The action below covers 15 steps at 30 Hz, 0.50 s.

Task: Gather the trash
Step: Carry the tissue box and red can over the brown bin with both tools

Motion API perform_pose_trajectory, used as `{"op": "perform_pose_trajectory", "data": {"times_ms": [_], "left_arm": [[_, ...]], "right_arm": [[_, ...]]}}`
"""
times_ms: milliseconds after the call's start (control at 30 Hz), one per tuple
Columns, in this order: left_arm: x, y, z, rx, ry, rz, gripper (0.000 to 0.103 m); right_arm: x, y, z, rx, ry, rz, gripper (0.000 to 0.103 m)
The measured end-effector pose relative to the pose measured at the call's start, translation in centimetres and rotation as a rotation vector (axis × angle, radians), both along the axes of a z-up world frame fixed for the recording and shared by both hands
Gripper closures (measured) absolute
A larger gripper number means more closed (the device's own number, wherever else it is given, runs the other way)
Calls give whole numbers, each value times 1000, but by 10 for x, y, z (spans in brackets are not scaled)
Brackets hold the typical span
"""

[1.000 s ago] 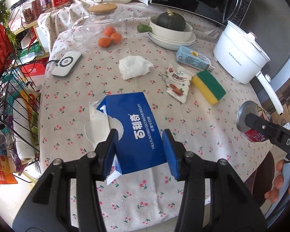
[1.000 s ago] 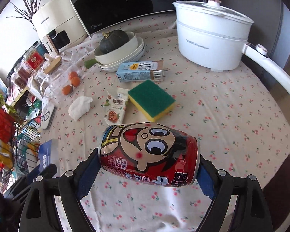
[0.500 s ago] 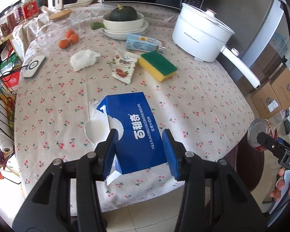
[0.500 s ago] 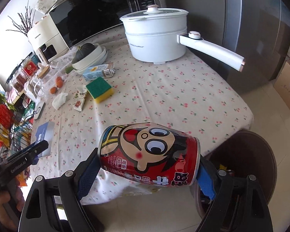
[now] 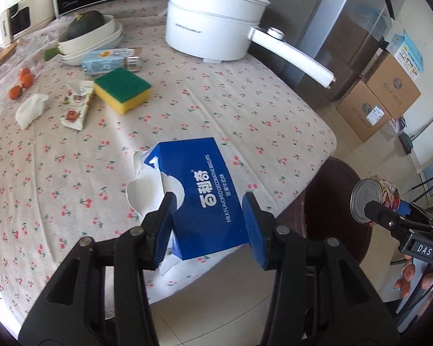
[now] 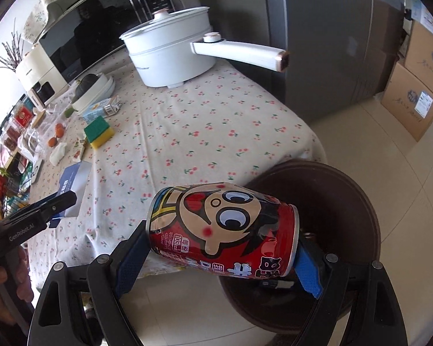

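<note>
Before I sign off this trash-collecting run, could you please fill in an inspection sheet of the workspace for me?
Surface: table under a cherry-print cloth.
Job's things: blue biscuit box, torn open, in the left gripper; red cartoon can in the right gripper, over the brown bin. Crumpled tissue and snack wrapper lie on the cloth.
Clutter: sponge, carton, white electric pot, squash in bowls.
Grippers: both jaws closed on their loads.
Cables: nothing seen.
Surroundings: microwave, cardboard boxes, tiled floor.
</note>
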<state>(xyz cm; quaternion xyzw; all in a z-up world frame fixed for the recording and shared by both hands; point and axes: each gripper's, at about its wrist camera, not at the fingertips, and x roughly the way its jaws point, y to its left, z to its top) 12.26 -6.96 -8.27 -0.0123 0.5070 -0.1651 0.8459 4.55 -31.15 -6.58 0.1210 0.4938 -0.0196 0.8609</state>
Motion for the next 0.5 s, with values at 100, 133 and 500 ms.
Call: {"op": "perform_pose_trajectory", "data": {"times_ms": [100,133,500], "left_arm": [[-6,-34,-6,-8,16,-75,54],[-8,-46,-9,-8,19,-102,54],[-34,-140,-30,-28,17,-313,54]], "right_arm": [[-14,-24,-5,5,10,-48,13],[-19,-32,-6,2,12,-62,13],[-68,-104,-26,-23,57,-176,13]]}}
